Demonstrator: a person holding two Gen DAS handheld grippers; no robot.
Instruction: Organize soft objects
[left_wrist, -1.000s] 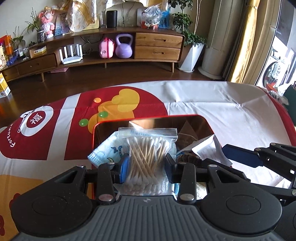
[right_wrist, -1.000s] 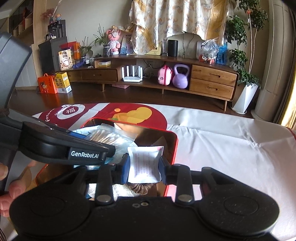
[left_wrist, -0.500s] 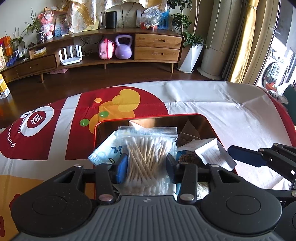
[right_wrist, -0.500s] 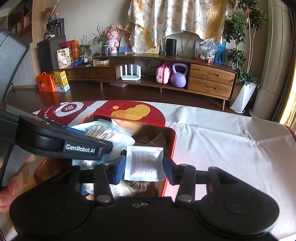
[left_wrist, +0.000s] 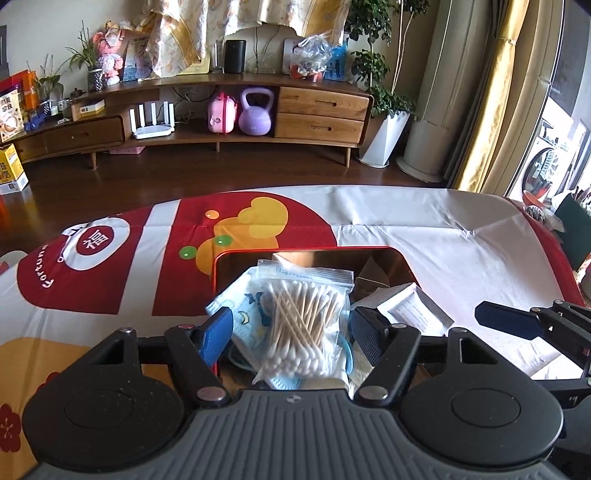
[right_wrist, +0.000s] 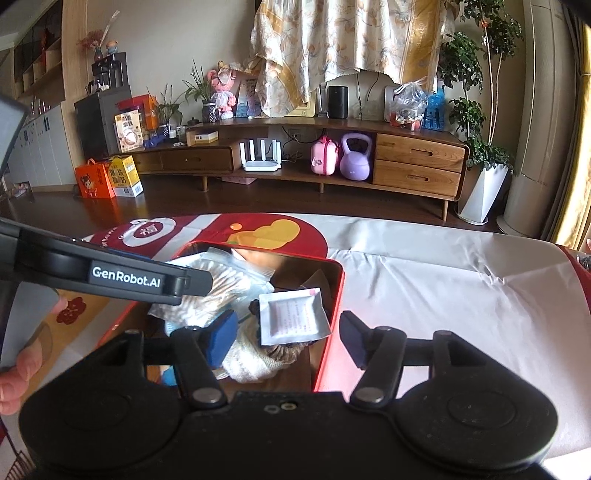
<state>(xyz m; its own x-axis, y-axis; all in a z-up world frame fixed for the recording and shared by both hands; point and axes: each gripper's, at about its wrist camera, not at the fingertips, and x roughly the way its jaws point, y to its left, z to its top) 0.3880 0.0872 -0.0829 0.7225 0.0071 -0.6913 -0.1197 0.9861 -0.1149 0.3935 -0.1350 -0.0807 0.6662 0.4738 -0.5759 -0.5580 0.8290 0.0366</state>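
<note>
The bag of cotton swabs (left_wrist: 303, 325) lies in the red tray (left_wrist: 221, 258) over a blue patterned pack (left_wrist: 243, 317), partly hidden. Beside it the white sachet (right_wrist: 291, 315) covers something knitted, perhaps a cloth. Both the left gripper (left_wrist: 291, 328) and right gripper (right_wrist: 288, 336) are opening, pads clear. Bare counter (right_wrist: 443, 288) spreads rightward.

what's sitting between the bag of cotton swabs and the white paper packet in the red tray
In the right wrist view, a brown knitted item and the tray's shiny floor show between the bag of cotton swabs and the white packet.
</note>
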